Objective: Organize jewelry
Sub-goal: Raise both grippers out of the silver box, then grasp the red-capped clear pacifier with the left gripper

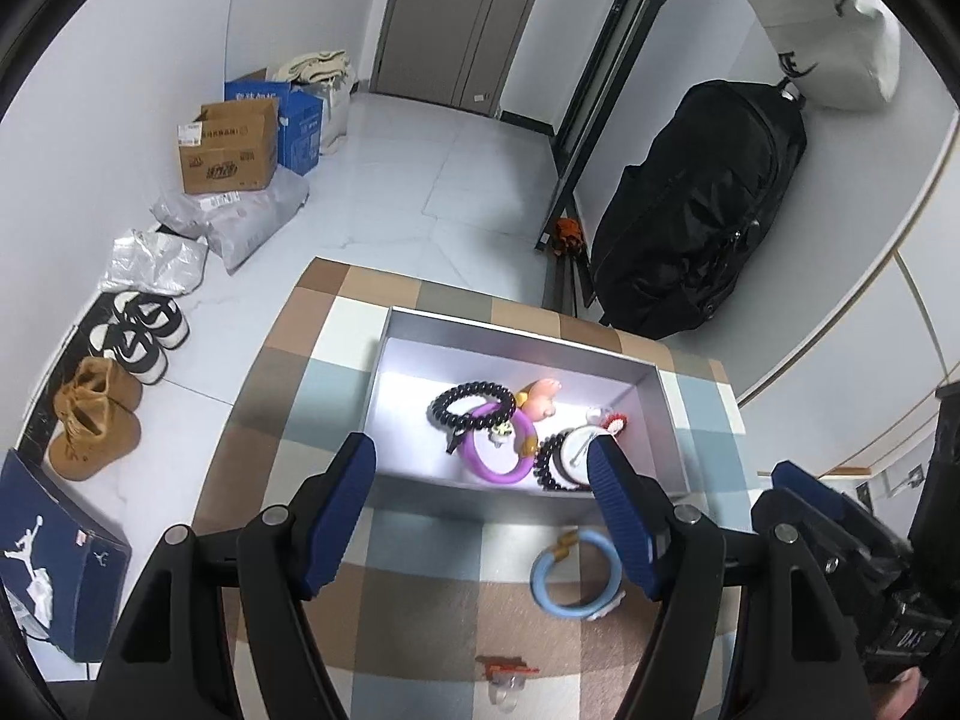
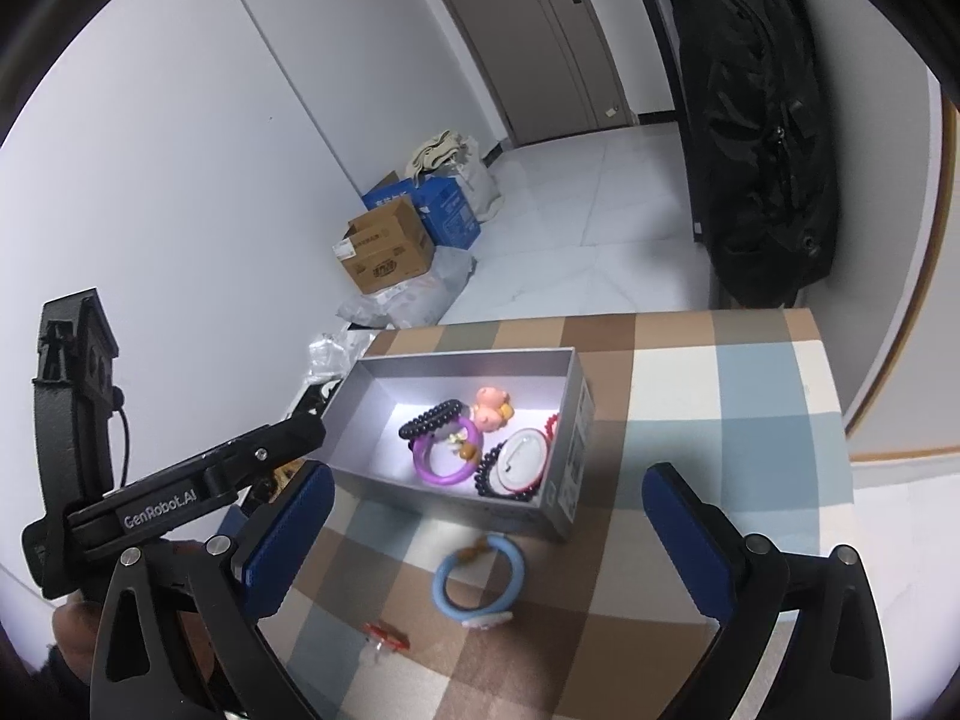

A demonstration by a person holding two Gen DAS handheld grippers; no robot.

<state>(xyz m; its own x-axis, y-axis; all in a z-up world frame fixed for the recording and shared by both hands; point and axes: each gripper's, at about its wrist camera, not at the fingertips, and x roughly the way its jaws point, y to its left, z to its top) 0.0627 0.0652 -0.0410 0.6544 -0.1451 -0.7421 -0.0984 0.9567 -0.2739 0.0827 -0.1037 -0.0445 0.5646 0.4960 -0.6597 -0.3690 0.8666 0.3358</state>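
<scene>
Nearest, the left gripper [image 1: 480, 468] and right gripper [image 2: 486, 504] both hover with jaws spread wide, gripping nothing. A red clip [image 2: 387, 636] lies at 6 o'clock on the checked tablecloth [image 2: 720, 396]. Beyond it lies a blue bracelet [image 2: 478, 577], loose. At 12 o'clock the grey box [image 2: 384, 480] contains a purple bangle [image 2: 444, 450] and black beaded bracelets [image 1: 471, 405].

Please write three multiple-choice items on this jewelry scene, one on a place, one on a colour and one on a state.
1. Where does the blue bangle lie?
A. inside the box
B. on the checked cloth in front of the box
C. on the floor

2. What colour is the bangle inside the grey box?
A. purple
B. green
C. yellow

3. How is the right hand-held gripper?
A. shut on a bracelet
B. shut and empty
C. open and empty

Key:
1 B, it rests on the checked cloth outside the box's near wall.
2 A, the purple bangle lies among the beads.
3 C, its jaws stand wide with nothing between.
</scene>
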